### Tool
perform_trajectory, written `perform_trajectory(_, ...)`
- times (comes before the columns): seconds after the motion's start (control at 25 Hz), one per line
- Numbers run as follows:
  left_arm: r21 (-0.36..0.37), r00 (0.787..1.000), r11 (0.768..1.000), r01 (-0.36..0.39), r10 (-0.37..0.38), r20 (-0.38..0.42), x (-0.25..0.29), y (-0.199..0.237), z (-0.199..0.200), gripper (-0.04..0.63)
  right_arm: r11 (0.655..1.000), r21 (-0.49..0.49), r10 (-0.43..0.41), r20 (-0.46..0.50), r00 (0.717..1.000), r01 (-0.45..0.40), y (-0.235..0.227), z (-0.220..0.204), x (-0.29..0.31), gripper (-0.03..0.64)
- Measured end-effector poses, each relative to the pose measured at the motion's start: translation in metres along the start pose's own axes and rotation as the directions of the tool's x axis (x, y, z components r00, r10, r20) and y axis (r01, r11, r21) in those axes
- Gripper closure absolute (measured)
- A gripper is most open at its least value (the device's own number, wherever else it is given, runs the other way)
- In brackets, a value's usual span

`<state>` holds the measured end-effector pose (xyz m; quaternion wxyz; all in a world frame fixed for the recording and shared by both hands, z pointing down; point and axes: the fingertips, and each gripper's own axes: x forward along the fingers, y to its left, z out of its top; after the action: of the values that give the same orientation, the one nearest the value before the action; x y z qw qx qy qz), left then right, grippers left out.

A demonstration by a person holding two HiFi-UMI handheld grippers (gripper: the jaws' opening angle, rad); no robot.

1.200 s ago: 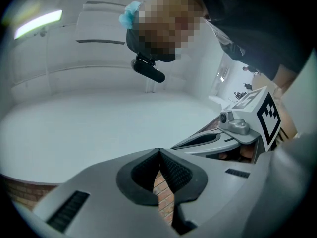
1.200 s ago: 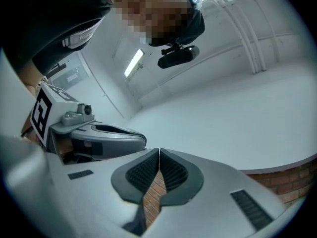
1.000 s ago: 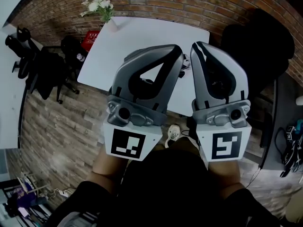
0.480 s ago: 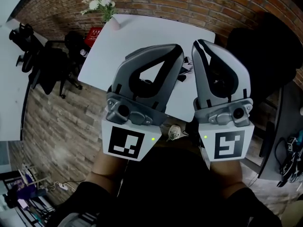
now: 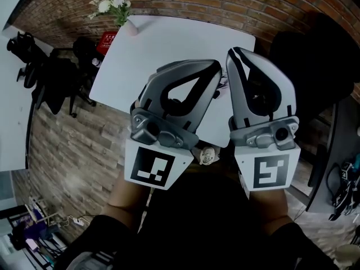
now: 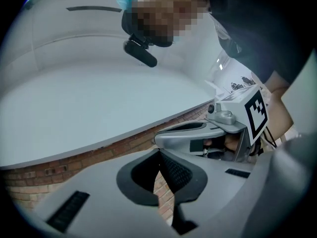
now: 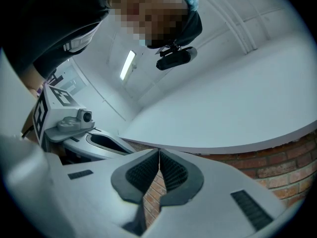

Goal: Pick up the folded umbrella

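The folded umbrella shows plainly in no view. The only hint is a small dark shape in the narrow gap between the two grippers, near the middle of the head view, and I cannot tell whether that is it. If it lies on the white rectangular worktop, it is hidden behind the gripper bodies.

By my judgement a folded umbrella is light, with a stiff shaft inside and loose, rather slippery fabric around it. The safest hold would be across the middle of the bundle or just above the handle, squeezing through the cloth onto the hard core, not on a fabric fold alone.

The grey left gripper has its ribbed black jaws pressed together with nothing between them. The grey right gripper is the same, its jaws meeting on nothing. Both would need to spread before any grasp.

At the upper left of the head view, a pale vase of white flowers stands on the worktop's far corner. A red box sits just beside that edge, and black office chairs stand on the brick-patterned floor.
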<state>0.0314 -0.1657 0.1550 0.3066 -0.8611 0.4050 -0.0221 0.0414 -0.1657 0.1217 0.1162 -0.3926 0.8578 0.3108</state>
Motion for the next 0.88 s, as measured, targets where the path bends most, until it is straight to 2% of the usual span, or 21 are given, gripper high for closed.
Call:
perform_trajectory(0.2,-0.036,0.992,0.998,0.051,-0.055,-0.112,0.001,-0.005,-0.038,0.583,1.000,0.000,0.021,-0.018,1.000,-0.021,0.002,-0.011,0.006,0.586)
perform_trajectory(0.44,-0.185,0.958,0.975,0.120,-0.162,-0.235,0.001,-0.011,-0.085,0.583,1.000,0.008,0.013,-0.035,0.999,-0.013,0.005,-0.033,-0.001,0.586)
perform_trajectory(0.52,-0.260,0.940,0.960,0.108,-0.184,-0.288,0.000,-0.013,-0.105,0.583,1.000,0.019,0.004,-0.048,0.999,-0.003,0.004,-0.040,-0.001,0.586)
perform_trajectory(0.6,-0.317,0.912,0.943,0.104,-0.217,-0.349,0.000,-0.019,-0.125,0.583,1.000,0.017,0.011,-0.079,0.997,-0.010,0.004,-0.047,-0.001,0.586)
perform_trajectory(0.68,-0.333,0.878,0.935,0.123,-0.259,-0.403,-0.001,-0.027,-0.144,0.583,1.000,0.007,0.026,-0.116,0.993,-0.025,0.005,-0.053,0.000,0.586)
perform_trajectory(0.76,-0.338,0.849,0.930,0.142,-0.290,-0.441,-0.002,-0.034,-0.160,0.583,1.000,0.009,0.017,-0.104,0.994,-0.017,0.004,-0.055,0.000,0.586)
perform_trajectory(0.88,-0.357,0.825,0.922,0.149,-0.315,-0.470,-0.002,-0.044,-0.179,0.583,1.000,0.024,-0.015,-0.073,0.997,0.016,0.001,-0.063,-0.011,0.586)
